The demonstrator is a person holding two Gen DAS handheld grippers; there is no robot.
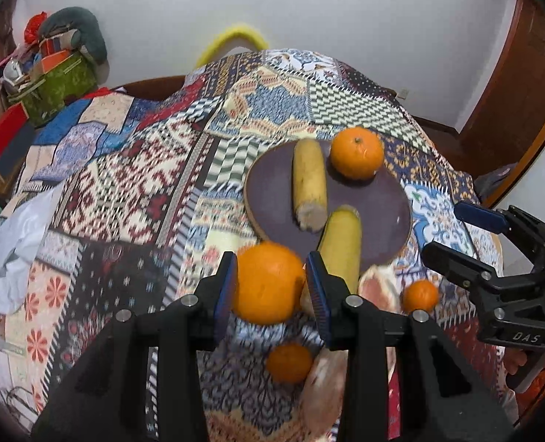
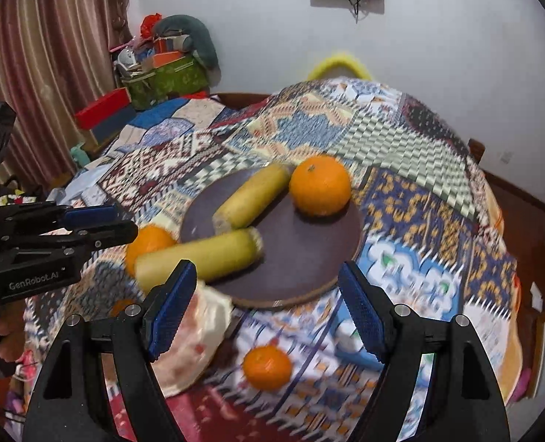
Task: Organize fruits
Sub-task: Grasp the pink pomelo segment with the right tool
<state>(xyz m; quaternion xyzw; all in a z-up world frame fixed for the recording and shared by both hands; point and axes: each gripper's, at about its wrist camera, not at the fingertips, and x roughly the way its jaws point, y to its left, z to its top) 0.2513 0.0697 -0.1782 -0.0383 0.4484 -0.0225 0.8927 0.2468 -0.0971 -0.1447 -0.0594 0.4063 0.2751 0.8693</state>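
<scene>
Left gripper (image 1: 269,287): clamped on a large orange (image 1: 267,281), lifted just short of the plate's near rim.
Right gripper (image 2: 265,309): spread wide, empty, hovering over the patterned cloth (image 2: 401,199) beside the plate.
Plate (image 1: 379,202): dark, round; already bearing one orange (image 1: 357,153) and two yellow cylinders, one (image 1: 309,182) fully on, the other (image 1: 340,246) overhanging the rim.
Loose fruit: small oranges (image 1: 289,362) (image 1: 419,295) on the cloth.
Step, judged: carrying the held orange to the plate.
Next move: forward over bare plate surface, lower, release gently to prevent rolling.

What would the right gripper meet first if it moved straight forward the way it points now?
Probably the round dark plate, whose near rim lies ahead of the open right gripper; depth is unclear.
</scene>
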